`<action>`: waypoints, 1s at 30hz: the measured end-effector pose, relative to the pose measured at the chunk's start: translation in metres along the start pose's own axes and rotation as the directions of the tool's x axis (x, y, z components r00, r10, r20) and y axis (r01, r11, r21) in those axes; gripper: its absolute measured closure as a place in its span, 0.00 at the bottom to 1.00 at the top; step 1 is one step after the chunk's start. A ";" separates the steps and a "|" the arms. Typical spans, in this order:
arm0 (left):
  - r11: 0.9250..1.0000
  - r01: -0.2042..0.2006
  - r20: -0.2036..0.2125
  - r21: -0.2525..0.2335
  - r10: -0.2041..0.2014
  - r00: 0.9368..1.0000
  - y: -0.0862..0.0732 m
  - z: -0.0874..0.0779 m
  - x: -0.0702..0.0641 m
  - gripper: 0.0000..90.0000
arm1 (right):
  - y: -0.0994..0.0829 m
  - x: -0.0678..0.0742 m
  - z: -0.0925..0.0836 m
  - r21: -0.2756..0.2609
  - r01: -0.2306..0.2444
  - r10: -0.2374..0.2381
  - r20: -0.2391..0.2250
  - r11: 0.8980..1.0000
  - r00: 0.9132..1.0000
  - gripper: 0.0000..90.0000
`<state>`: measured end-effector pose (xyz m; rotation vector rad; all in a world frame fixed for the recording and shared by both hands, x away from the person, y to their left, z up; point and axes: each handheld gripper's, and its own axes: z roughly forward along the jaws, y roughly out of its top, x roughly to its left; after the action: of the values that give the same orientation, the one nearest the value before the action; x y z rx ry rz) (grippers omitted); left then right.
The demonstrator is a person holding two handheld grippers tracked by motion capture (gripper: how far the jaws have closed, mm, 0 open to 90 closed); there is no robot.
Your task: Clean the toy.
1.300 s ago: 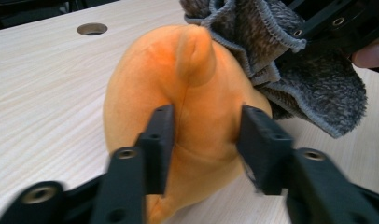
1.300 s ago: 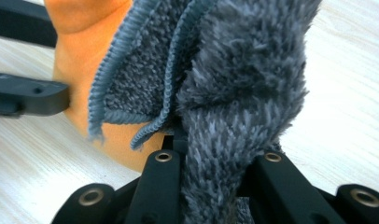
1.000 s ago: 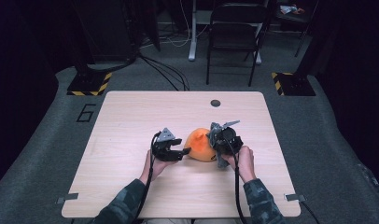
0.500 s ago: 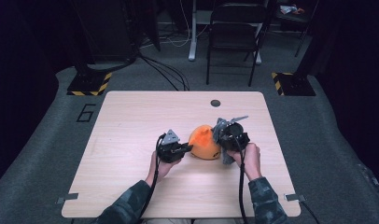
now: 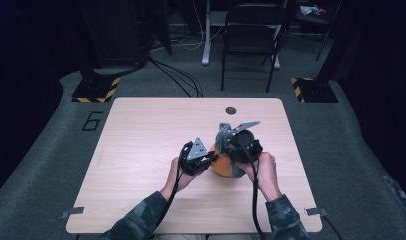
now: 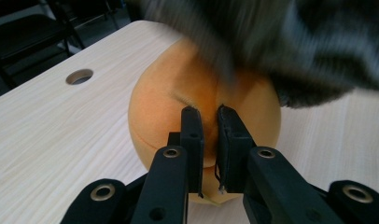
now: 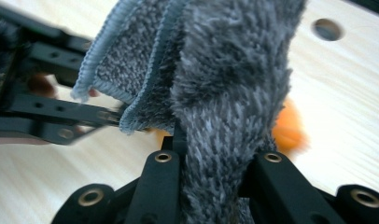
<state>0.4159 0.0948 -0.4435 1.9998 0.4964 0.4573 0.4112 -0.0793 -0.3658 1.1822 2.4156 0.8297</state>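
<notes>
Working over a pale wooden bench (image 5: 141,130), right of its middle and toward the near edge. Handling a soft orange ball (image 6: 169,93) there, between the two hands, low over the wood; not telling from these views whether it is resting on the bench or just clear of it. Dragging a grey fuzzy cloth (image 7: 225,70) with a ribbed pale-blue hem over the ball's far and right side, apparently peeling it off or drawing it on. Pinching a small fold of the ball's skin with the left gripper (image 6: 210,112), jaws narrowed almost together on it. Clamping the right gripper (image 5: 238,145) on a thick bunch of the grey pile, jaws closed tight around the cloth. Doing this step well, by judgement: keeping the left pinch firm and steady so the ball is not rolling or slipping free; pulling the cloth with the right hand (image 5: 263,167) in one smooth line away from the left hand (image 5: 178,175), not jerking; holding the hem open and clear of the left jaws so it is not snagging on them; watching that the thin fold of skin is not tearing out of the pinch. Reading one mark: a large "6" (image 5: 92,120) on the grey floor mat off the bench's far-left corner; finding no brand or label on ball, cloth or grippers.
</notes>
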 end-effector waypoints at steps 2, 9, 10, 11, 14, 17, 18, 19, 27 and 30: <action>0.999 -0.019 -0.003 0.030 0.019 1.000 -0.001 0.003 -0.003 0.92 | -0.002 0.003 0.015 0.045 0.025 -0.027 0.030 0.999 0.999 0.87; 1.000 0.013 0.010 0.020 -0.013 1.000 -0.007 0.006 -0.001 0.92 | -0.011 -0.025 0.022 0.062 -0.037 0.032 0.078 0.997 0.996 0.88; 1.000 0.016 0.016 0.020 -0.016 1.000 -0.008 0.006 0.000 0.92 | -0.014 -0.029 0.023 0.058 -0.050 0.045 0.090 0.997 0.995 0.88; 1.000 0.019 0.011 0.017 -0.020 1.000 -0.008 0.006 0.000 0.92 | -0.015 -0.033 0.024 0.062 -0.061 0.054 0.110 0.996 0.992 0.88; 0.999 0.036 0.014 0.016 -0.036 0.999 -0.009 0.004 0.003 0.92 | -0.022 -0.045 0.029 0.088 -0.087 0.064 0.240 0.992 0.969 0.88; 0.999 0.045 0.018 0.016 -0.046 0.999 -0.011 0.003 0.007 0.92 | -0.034 -0.064 0.042 0.116 -0.136 0.109 0.210 0.984 0.972 0.87; 0.998 0.060 0.013 0.004 -0.060 0.998 -0.011 0.003 0.007 0.92 | -0.037 -0.068 0.044 0.117 -0.154 0.130 0.188 0.981 0.973 0.87; 0.998 0.064 0.011 0.003 -0.064 0.998 -0.011 0.003 0.007 0.92 | -0.037 -0.070 0.043 0.112 -0.170 0.149 0.174 0.979 0.973 0.87; 0.998 0.061 0.007 0.002 -0.061 0.998 -0.011 0.003 0.006 0.91 | -0.013 -0.043 0.002 -0.032 -0.109 0.111 0.066 0.994 0.992 0.87; 0.999 0.049 0.005 0.006 -0.049 0.999 -0.011 0.002 0.007 0.91 | -0.005 -0.020 0.001 -0.047 -0.046 0.047 0.016 0.998 0.999 0.87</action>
<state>0.4213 0.1014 -0.4536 1.9889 0.5434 0.4207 0.4205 -0.0972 -0.3693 1.2269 2.3506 0.8807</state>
